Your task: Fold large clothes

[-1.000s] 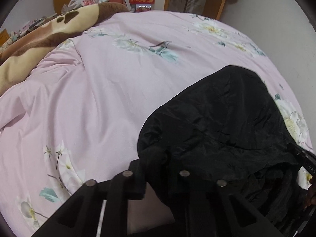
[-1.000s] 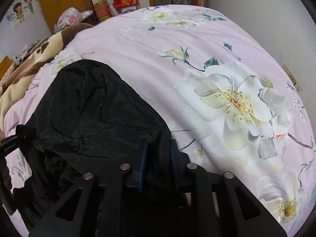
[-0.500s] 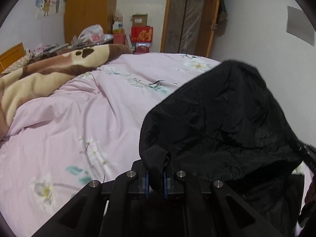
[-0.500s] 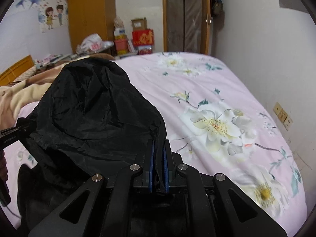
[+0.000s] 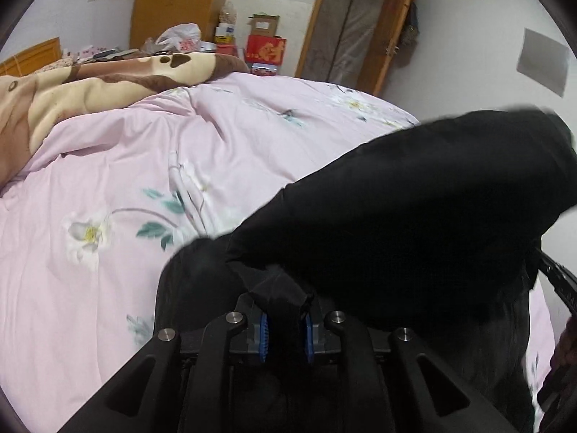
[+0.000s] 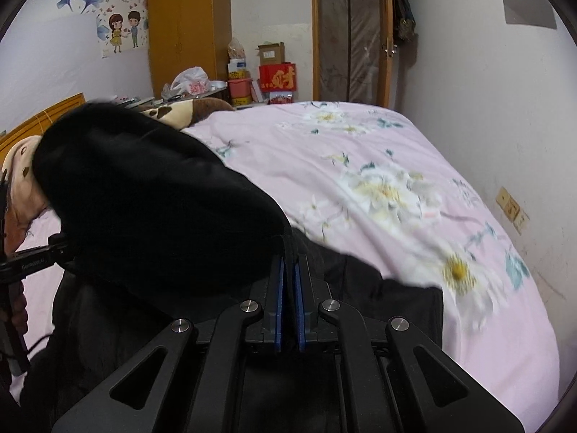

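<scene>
A large black garment (image 5: 414, 223) hangs lifted above the pink flowered bed cover (image 5: 126, 187). It also fills the left of the right wrist view (image 6: 151, 209). My left gripper (image 5: 285, 328) is shut on a bunched black edge of it. My right gripper (image 6: 288, 288) is shut on another edge, with the cloth billowing up between the two grippers. The lower part of the garment droops under both grippers. The other gripper shows at each view's edge: the right one (image 5: 559, 285) and the left one (image 6: 32, 259).
A brown and cream blanket (image 5: 90, 86) lies at the bed's far left. Boxes and bags (image 6: 277, 75) stand by a wooden wardrobe (image 6: 187, 32) and a door (image 6: 349, 36) beyond the bed. A wall with a socket (image 6: 512, 209) runs along the right.
Both grippers have risen and carried the black garment off the bed. The garment now billows in the air between them.
</scene>
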